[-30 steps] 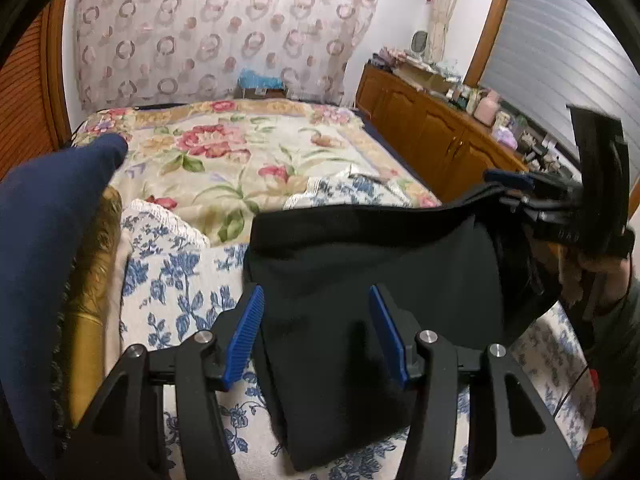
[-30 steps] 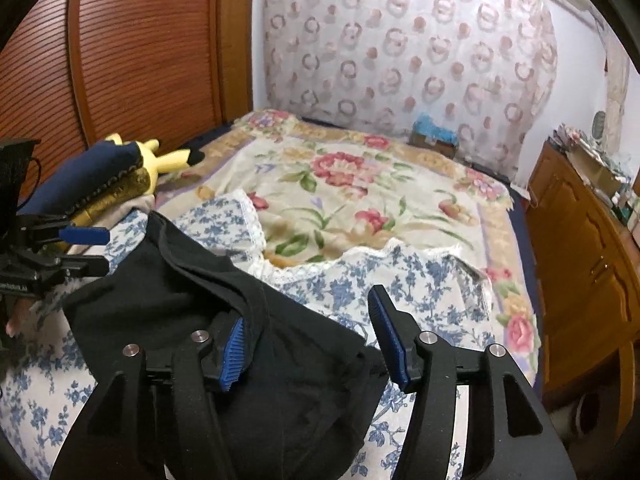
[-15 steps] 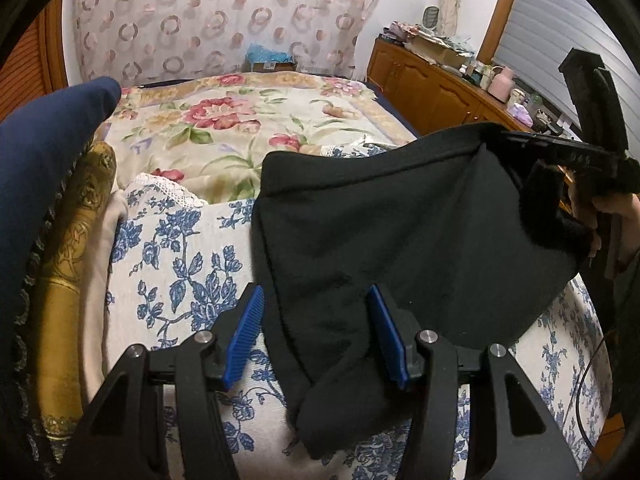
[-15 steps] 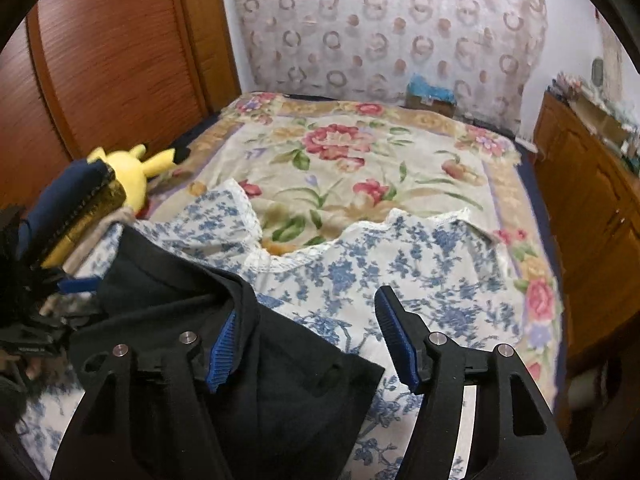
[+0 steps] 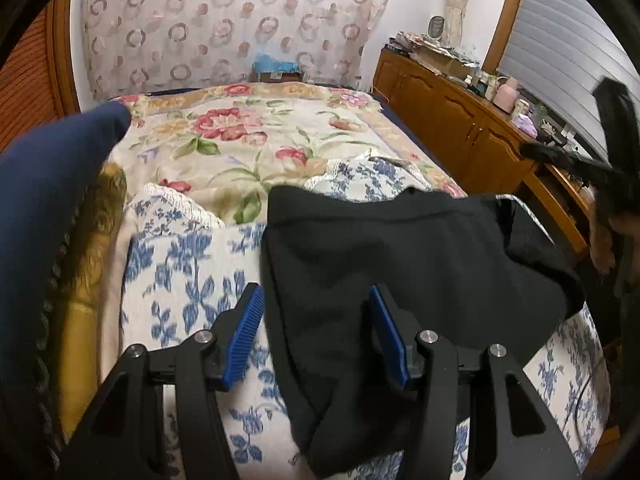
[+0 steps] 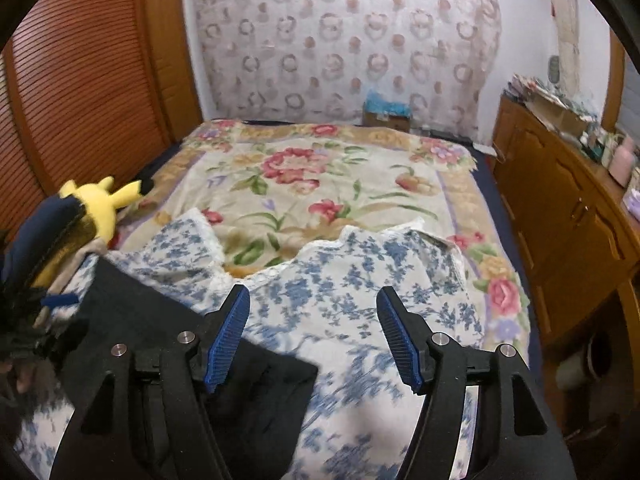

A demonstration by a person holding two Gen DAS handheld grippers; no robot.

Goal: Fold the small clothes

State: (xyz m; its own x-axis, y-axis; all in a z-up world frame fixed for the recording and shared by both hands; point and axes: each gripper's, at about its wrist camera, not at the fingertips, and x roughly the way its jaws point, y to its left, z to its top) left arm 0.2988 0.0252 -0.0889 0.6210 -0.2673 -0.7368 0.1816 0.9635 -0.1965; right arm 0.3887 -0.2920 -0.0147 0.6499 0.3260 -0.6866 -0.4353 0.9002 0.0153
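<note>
Right gripper (image 6: 314,334): jaws spread, widened further within the last half second, nothing between the blue ribbed pads; black garment (image 6: 168,344) now off to 9 o'clock of that gap, whereas a second ago its fabric lay across the left pad. Released, by the look of it, and drawn clear toward 3 o'clock.

Left gripper (image 5: 316,330): jaws partly spread and unchanged, the garment's left edge lying in the gap near the right pad, neither pad visibly pressing it. No pinch there.

Black garment (image 5: 400,256): flat on the blue-flowered white cloth (image 5: 188,276) at the near end of the bed, spreading from centre out to 3 o'clock in the left wrist view. Far corner, raised a second ago beside the other gripper, now down on the cloth, with a thicker doubled flap at 3 o'clock. Probably one fold just laid and let go; next likely a smoothing or a second fold, not yet begun.

Materials: garment a matte, soft knit, fleecy at the doubled edge, limp and likely to hold a crease poorly. Underlying cloth thin, printed, lace-trimmed along its far edge. Beyond, at 12 o'clock, a plush floral blanket (image 6: 320,184). At 9 o'clock, a navy cushion (image 5: 44,200) over a gold brocade one, and a yellow plush toy (image 6: 102,204).
</note>
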